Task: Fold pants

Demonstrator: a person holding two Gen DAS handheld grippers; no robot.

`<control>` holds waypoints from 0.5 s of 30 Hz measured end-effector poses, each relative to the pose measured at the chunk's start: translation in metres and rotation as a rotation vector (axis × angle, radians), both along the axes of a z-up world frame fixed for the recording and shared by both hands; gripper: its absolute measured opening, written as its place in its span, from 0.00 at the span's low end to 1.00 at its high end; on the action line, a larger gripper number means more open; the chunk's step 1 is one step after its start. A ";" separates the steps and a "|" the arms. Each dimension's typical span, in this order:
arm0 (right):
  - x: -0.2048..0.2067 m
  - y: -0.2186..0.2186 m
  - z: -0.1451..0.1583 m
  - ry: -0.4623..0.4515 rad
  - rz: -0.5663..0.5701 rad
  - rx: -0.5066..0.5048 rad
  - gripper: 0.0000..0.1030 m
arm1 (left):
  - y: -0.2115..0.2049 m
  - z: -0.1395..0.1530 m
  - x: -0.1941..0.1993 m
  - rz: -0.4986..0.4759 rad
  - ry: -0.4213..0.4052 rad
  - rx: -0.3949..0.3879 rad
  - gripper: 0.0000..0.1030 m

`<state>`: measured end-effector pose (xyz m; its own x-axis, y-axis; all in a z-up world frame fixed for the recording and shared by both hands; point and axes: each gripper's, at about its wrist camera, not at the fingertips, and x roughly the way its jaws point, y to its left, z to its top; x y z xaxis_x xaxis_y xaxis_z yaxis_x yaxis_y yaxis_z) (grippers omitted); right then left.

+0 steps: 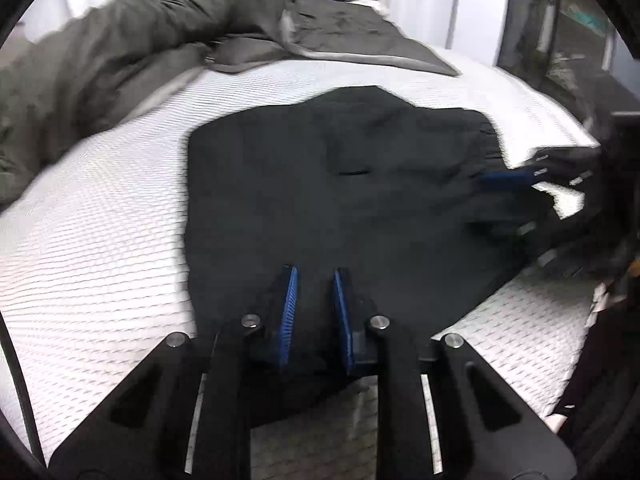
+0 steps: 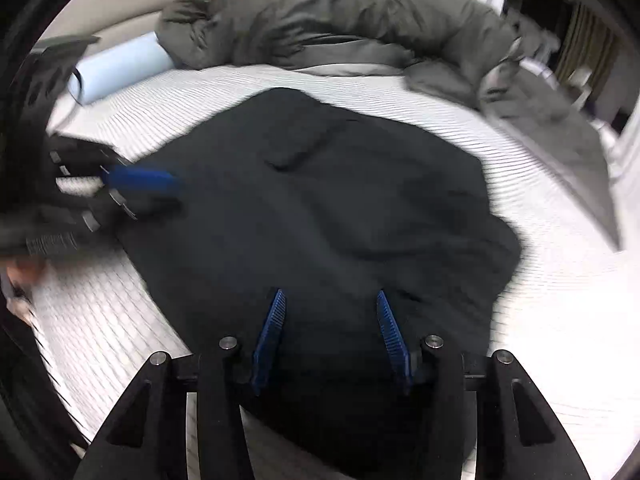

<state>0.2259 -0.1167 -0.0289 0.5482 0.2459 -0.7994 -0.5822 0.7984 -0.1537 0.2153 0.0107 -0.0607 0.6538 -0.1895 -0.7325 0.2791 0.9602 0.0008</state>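
Note:
Dark pants (image 1: 360,200) lie spread on a white textured mattress (image 1: 100,240). My left gripper (image 1: 314,270) sits low over the near edge of the pants, its blue pads drawn close with dark cloth pinched between them. In the right wrist view the left gripper (image 2: 172,194) shows blurred at the left edge of the pants (image 2: 320,220). My right gripper (image 2: 330,294) hovers over the near part of the pants with its jaws apart, the pads not pressing on the cloth. From the left wrist view the right gripper (image 1: 496,204) is at the pants' right edge.
A bunched grey-green duvet (image 2: 340,20) runs along the far side of the mattress (image 2: 560,300). A pale blue roll (image 2: 120,68) lies at the far left. A grey blanket (image 1: 352,36) lies behind the pants. A hand (image 2: 20,276) shows at the left. The bed's edge drops off at the right in the left wrist view.

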 end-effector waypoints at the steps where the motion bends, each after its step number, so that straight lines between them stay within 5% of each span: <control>1: -0.001 -0.009 0.002 0.000 -0.001 0.009 0.46 | 0.003 0.000 -0.003 0.003 -0.006 0.005 0.17; 6: -0.005 -0.032 0.014 -0.007 -0.022 0.114 0.52 | 0.013 0.015 -0.012 0.024 -0.034 -0.022 0.18; 10: 0.014 -0.020 0.024 0.048 -0.032 0.266 0.52 | 0.003 0.031 0.003 -0.036 -0.058 -0.062 0.29; 15: 0.042 0.033 -0.005 0.103 -0.020 0.116 0.52 | -0.017 0.006 0.041 -0.066 0.062 -0.024 0.29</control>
<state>0.2674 -0.0834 -0.0341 0.4701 0.3299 -0.8186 -0.5740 0.8189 0.0003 0.2563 -0.0066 -0.0547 0.5929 -0.2485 -0.7659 0.3408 0.9392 -0.0409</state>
